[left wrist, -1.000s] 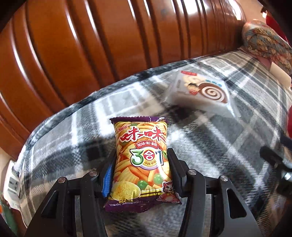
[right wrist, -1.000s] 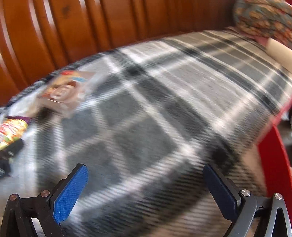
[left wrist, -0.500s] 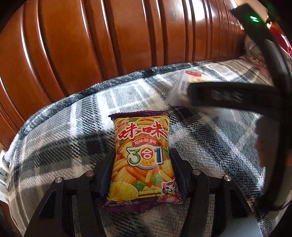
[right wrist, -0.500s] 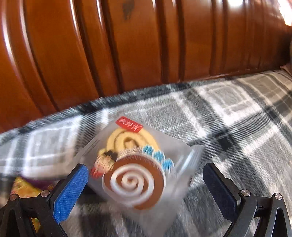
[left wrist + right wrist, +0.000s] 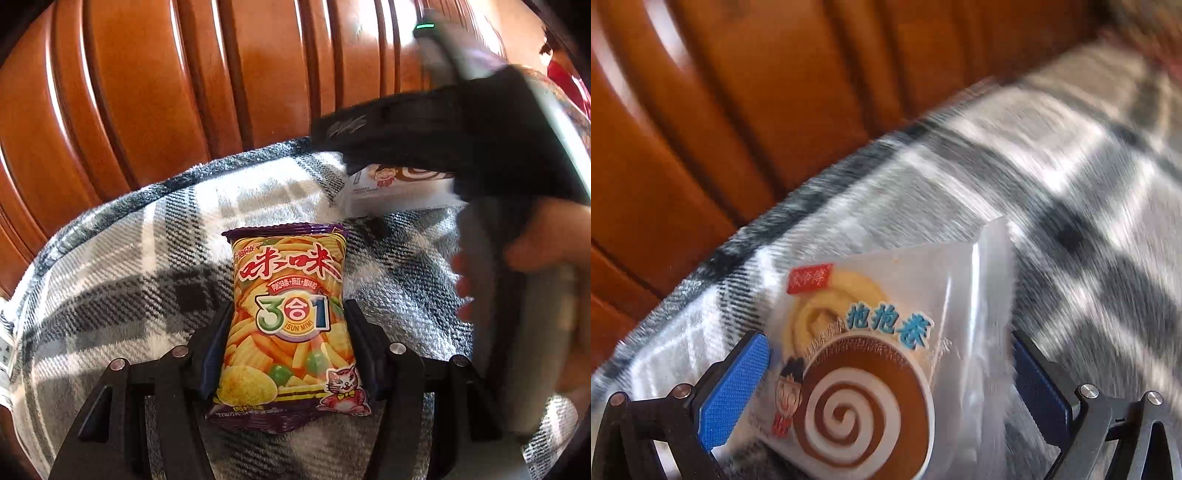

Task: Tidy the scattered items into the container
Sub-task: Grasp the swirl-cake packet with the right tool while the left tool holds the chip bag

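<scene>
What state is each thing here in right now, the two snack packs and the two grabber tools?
Chip bag: sealed, flat on the blanket, pinched.
Left gripper: shut on the chip bag.
Swiss roll pack: sealed, lying between open fingers.
Right gripper: open, straddling the pack.

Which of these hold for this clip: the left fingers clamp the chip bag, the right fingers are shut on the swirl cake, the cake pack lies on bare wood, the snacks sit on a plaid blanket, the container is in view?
1. The left gripper clamps the chip bag. True.
2. The right gripper is shut on the cake pack. False: its fingers stand apart on either side of the pack, and whether they touch it cannot be told.
3. The cake pack lies on bare wood. False: it lies on the blanket; the wood panel stands behind.
4. Both snacks sit on a plaid blanket. True.
5. The container is in view. False: neither view shows one.
</scene>
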{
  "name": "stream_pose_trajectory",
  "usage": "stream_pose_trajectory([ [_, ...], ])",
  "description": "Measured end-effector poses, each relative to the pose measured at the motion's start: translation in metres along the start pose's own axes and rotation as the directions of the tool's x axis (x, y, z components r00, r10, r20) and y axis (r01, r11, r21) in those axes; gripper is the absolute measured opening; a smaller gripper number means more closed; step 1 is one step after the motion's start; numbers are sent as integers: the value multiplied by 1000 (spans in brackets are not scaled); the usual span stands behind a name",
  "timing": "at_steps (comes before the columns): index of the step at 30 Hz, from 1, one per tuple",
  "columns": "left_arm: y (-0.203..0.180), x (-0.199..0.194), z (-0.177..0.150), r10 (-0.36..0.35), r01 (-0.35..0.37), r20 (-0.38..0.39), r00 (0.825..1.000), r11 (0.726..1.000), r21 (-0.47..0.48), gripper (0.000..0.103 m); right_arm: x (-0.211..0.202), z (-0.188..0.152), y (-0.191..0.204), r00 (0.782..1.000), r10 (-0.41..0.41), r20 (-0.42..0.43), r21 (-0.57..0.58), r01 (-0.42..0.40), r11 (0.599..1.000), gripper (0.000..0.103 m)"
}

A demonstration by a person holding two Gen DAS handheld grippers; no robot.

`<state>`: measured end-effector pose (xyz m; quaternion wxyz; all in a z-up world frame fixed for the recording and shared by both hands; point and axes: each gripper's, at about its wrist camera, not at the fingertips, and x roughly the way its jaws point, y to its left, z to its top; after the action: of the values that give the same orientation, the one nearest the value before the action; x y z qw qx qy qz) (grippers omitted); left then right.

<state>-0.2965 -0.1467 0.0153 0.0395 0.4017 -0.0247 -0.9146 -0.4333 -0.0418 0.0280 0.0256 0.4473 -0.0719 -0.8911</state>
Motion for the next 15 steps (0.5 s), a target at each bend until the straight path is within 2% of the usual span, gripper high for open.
stream_pose_trajectory([
  [2, -2, 1, 0, 6, -6, -1, 1000, 1000, 5, 62, 17, 0, 22, 993, -113, -31, -139, 108, 984, 103],
  [3, -3, 1, 0, 7, -7, -1, 1000, 1000, 6, 62, 19, -1, 28, 991, -133, -8, -177, 130, 976, 103],
  [8, -7, 0, 0, 11, -11, 1, 1000, 1000, 10, 63, 13, -5, 16, 998, -51, 29, -121, 55, 991, 103],
  [15, -10, 0, 0, 8, -8, 2, 1000, 1000, 7, 63, 3, -7, 5, 999, -29, 37, -120, 34, 992, 100],
])
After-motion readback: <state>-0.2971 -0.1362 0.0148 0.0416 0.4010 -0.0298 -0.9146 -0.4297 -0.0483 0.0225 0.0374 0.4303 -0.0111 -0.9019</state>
